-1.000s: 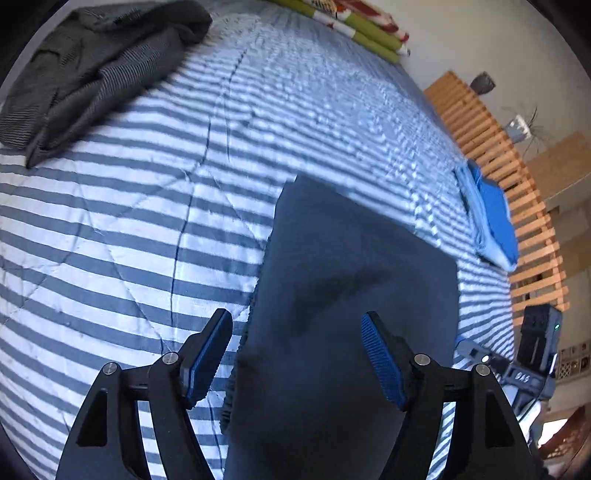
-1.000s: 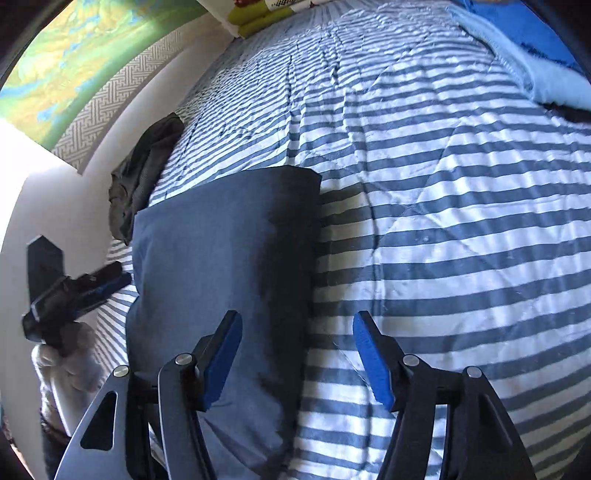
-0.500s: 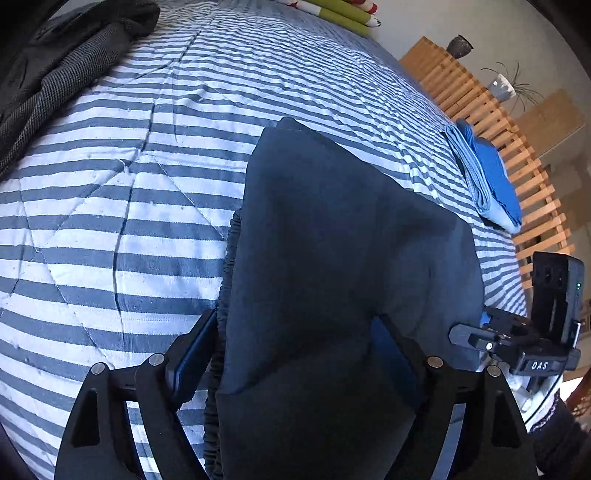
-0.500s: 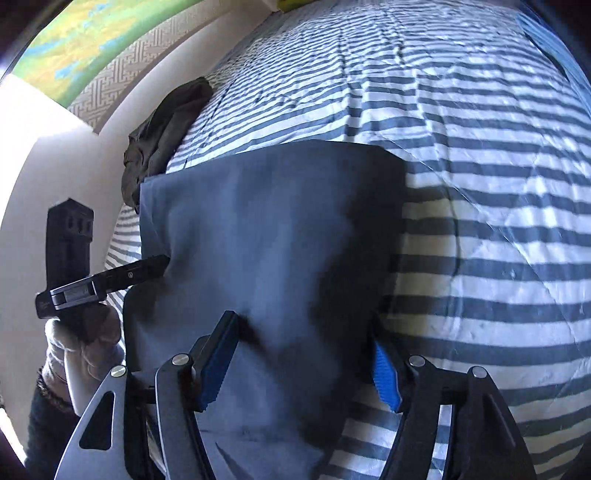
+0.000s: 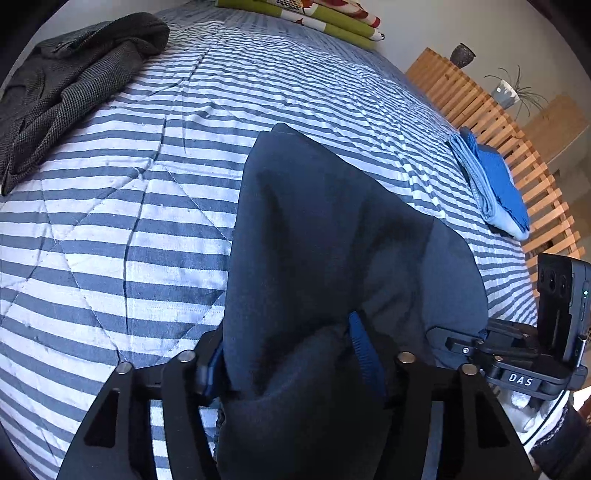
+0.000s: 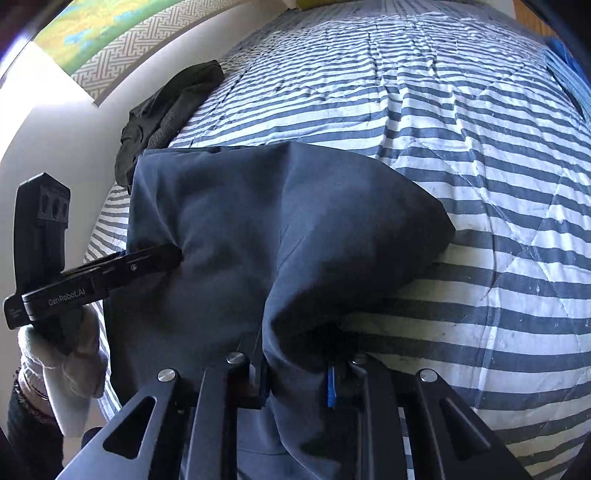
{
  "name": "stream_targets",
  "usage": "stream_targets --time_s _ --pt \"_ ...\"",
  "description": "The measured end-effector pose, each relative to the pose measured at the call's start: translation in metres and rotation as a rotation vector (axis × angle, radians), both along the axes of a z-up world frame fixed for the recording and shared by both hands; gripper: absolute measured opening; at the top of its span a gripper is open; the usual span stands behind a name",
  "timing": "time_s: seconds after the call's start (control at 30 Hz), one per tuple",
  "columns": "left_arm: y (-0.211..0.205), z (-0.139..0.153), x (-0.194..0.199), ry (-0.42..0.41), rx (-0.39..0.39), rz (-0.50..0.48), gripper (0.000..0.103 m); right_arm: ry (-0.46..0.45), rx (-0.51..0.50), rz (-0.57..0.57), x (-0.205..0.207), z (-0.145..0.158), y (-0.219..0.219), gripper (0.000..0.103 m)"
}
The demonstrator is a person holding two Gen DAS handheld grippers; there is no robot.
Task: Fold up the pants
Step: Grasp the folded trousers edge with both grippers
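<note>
Dark navy pants (image 5: 332, 229) lie folded on the striped bedspread (image 5: 122, 229). My left gripper (image 5: 288, 362) straddles their near edge; its jaws are closing, and a thick bunch of cloth fills the gap and touches both blue pads. Beyond the cloth at the right, my right gripper (image 5: 454, 339) bites the same edge. In the right wrist view the pants (image 6: 277, 206) rise in a hump. My right gripper (image 6: 297, 376) is closing narrowly, with a fold pinched between its pads. The left gripper (image 6: 162, 254), held by a gloved hand (image 6: 66, 362), digs into the cloth.
A crumpled grey garment (image 5: 74, 81) lies at the far left of the bed, against the wall (image 6: 166, 110). Folded blue clothes (image 5: 491, 184) sit by the wooden slatted frame (image 5: 498, 122). Green patterned pillows (image 5: 314, 18) lie at the head. Bare striped quilt lies between them.
Both grippers have moved in over the pants' near edge and their jaws have narrowed onto the cloth. The edge, flat before, is now bunched and raised.
</note>
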State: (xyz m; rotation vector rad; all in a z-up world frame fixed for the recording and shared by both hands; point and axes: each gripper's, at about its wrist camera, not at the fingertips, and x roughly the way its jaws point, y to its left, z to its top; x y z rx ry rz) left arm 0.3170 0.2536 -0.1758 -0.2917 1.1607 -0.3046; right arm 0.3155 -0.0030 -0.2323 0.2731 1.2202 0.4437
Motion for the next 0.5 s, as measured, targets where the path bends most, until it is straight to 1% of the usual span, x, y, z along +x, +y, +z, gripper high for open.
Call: stream_targets --time_s 0.03,0.07,0.1,0.13,0.17,0.2,0.23,0.27,0.3,0.33,0.37,0.4,0.43,0.47,0.5 --pt "0.000 -0.005 0.002 0.014 -0.015 0.013 0.073 0.012 0.007 -0.005 0.002 -0.002 -0.001 0.019" --pt "0.001 -0.008 0.003 0.011 -0.041 0.031 0.074 0.025 0.012 -0.012 0.003 -0.003 -0.002 0.019" --pt "-0.001 -0.007 0.004 0.005 -0.028 0.024 0.072 0.029 0.010 -0.015 0.005 -0.003 0.000 0.019" --pt "-0.003 -0.005 0.003 -0.002 -0.009 0.010 0.068 0.026 0.001 -0.013 0.004 -0.002 0.001 0.019" --pt "-0.004 -0.003 0.001 -0.007 -0.008 0.007 0.062 0.019 -0.012 -0.007 0.004 -0.001 0.003 0.018" --pt "-0.002 0.000 -0.001 -0.009 -0.015 0.013 0.058 0.007 -0.030 -0.004 0.002 0.001 0.005 0.015" --pt "0.000 0.005 -0.004 -0.018 -0.019 0.016 0.049 -0.005 -0.040 -0.004 0.000 0.004 0.006 0.015" --pt "0.002 0.012 -0.009 -0.034 -0.027 0.019 0.034 -0.015 -0.045 -0.007 0.000 0.006 0.008 0.014" --pt "0.005 0.019 -0.015 -0.046 -0.043 0.023 0.029 -0.027 -0.041 -0.012 -0.003 0.011 0.007 0.013" --pt "0.007 0.025 -0.020 -0.050 -0.068 0.021 0.026 -0.034 -0.038 -0.014 -0.005 0.014 0.006 0.013" --pt "0.007 0.029 -0.024 -0.061 -0.070 0.013 0.026 -0.046 -0.037 -0.016 -0.008 0.019 0.006 0.013" --pt "0.006 0.031 -0.026 -0.071 -0.057 0.007 0.027 -0.059 -0.046 -0.008 -0.012 0.024 0.006 0.013" --pt "0.004 0.030 -0.025 -0.072 -0.039 0.015 0.034 -0.066 -0.054 0.006 -0.014 0.026 0.008 0.013" --pt "0.008 0.026 -0.023 -0.065 -0.020 0.041 0.047 -0.067 -0.058 0.012 -0.015 0.027 0.010 0.013" --pt "0.010 0.020 -0.021 -0.044 -0.015 0.063 0.058 -0.064 -0.068 0.005 -0.015 0.027 0.010 0.013"
